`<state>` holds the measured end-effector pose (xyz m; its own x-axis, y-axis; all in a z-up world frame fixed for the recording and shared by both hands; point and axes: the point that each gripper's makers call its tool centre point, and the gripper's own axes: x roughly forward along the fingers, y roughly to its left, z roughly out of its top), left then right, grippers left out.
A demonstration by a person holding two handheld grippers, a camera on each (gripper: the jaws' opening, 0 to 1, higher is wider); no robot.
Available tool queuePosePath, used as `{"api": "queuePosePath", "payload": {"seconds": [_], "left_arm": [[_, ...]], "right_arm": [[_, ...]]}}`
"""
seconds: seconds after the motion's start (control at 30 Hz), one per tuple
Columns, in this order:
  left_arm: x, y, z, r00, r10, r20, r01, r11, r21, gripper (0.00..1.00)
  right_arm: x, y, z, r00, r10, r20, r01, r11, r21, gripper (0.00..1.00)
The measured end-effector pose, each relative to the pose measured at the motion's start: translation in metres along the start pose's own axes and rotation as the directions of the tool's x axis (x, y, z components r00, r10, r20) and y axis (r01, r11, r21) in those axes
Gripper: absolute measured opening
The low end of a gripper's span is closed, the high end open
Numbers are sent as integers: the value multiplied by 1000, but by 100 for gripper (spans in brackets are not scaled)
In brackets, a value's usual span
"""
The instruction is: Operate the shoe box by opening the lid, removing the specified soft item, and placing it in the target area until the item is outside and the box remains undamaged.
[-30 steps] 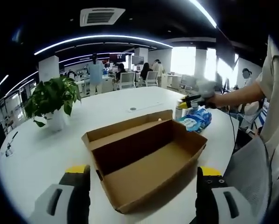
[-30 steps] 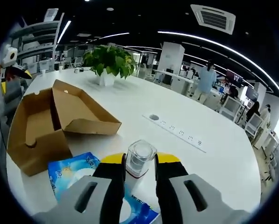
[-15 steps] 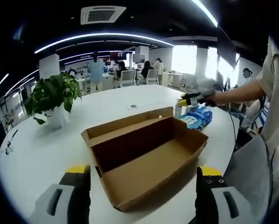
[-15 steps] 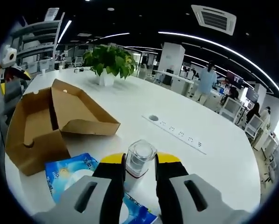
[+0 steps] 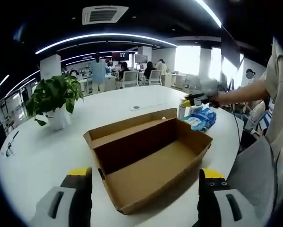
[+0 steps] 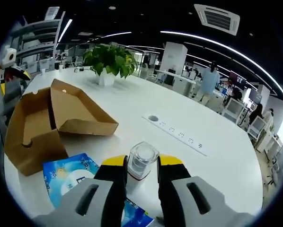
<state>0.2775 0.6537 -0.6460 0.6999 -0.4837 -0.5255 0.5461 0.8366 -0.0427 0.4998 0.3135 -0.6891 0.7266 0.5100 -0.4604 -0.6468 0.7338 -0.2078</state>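
The brown cardboard shoe box (image 5: 132,130) lies open on the white table, its inside bare; its lid flap (image 6: 80,111) is folded back. My left gripper (image 5: 145,174) stands open in front of the box, one jaw on each side of its near corner. Beyond the box's far end lies a blue soft pack (image 5: 202,118), also at the lower left of the right gripper view (image 6: 68,175). My right gripper (image 6: 142,163) is shut on a small bottle with a clear cap (image 6: 142,153), just above and beside the pack. The same right gripper (image 5: 192,100) holds it upright in the left gripper view.
A potted green plant (image 5: 54,97) stands on the table's far left. A power strip (image 6: 177,133) is set in the tabletop beyond the bottle. A person's arm (image 5: 241,94) and light clothing fill the right side. Desks and people are in the background.
The right gripper view has shifted slightly, so the box sits a little further left and more of the blue pack shows. Nothing was taken or let go.
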Motion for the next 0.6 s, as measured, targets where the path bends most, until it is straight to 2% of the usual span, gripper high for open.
{"api": "queuePosePath", "payload": {"seconds": [0.6], "left_arm": [[1, 4, -3, 1000, 15, -11, -15, 1000, -4, 94]], "right_arm": [[-3, 7, -1, 1000, 13, -13, -13, 1000, 8, 22]]}}
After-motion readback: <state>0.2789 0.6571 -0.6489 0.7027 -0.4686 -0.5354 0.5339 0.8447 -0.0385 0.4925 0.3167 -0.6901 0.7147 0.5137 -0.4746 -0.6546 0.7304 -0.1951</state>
